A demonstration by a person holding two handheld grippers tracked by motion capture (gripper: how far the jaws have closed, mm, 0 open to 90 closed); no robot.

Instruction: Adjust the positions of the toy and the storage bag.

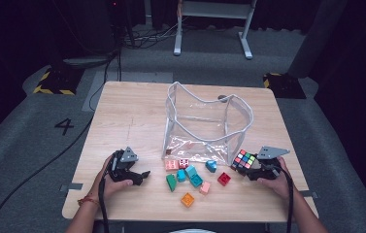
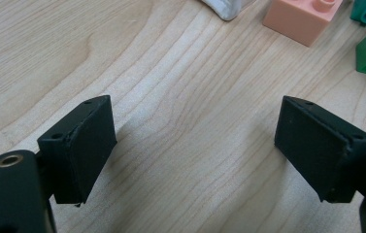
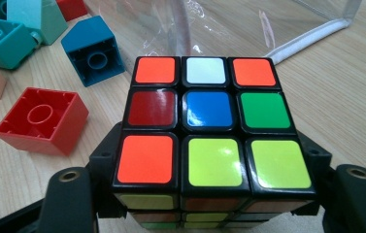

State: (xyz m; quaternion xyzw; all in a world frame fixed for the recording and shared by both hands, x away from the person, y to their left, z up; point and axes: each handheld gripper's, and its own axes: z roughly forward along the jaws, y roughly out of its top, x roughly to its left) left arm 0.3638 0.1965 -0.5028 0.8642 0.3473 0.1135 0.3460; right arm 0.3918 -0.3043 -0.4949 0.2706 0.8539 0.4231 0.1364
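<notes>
A pale wooden surface (image 1: 122, 116) is carrying a clear plastic pouch with white piping (image 1: 205, 124), which is standing open near the middle, its mouth facing up. In front of the pouch, on the person's side, a scatter of plastic building bricks is lying: a peach brick (image 1: 171, 164), a dark green sloped brick (image 1: 171, 182), several teal bricks (image 1: 193, 175), a blue brick (image 1: 211, 166), a red brick (image 1: 224, 178), a pink brick (image 1: 205, 188) and an orange brick (image 1: 187, 199). These bricks are sitting between the two hands, with the pouch just behind them. At the right, the right hand-held gripper (image 1: 249, 170) is sitting low at the surface with a multicoloured puzzle cube (image 3: 205, 126) between its two black jaws; in the right gripper view the jaws are flanking the cube's lower sides closely, though whether the pads are pressing on it cannot be told. The cube is lying just beside the pouch's right front corner, with the red brick and the blue brick near it on the side toward the other bricks. At the left, the left hand-held gripper (image 2: 195, 141) is pointing toward the bricks with its jaws spread wide and nothing between them but bare wood; the peach brick and the dark green brick are lying a little beyond its tips.
</notes>
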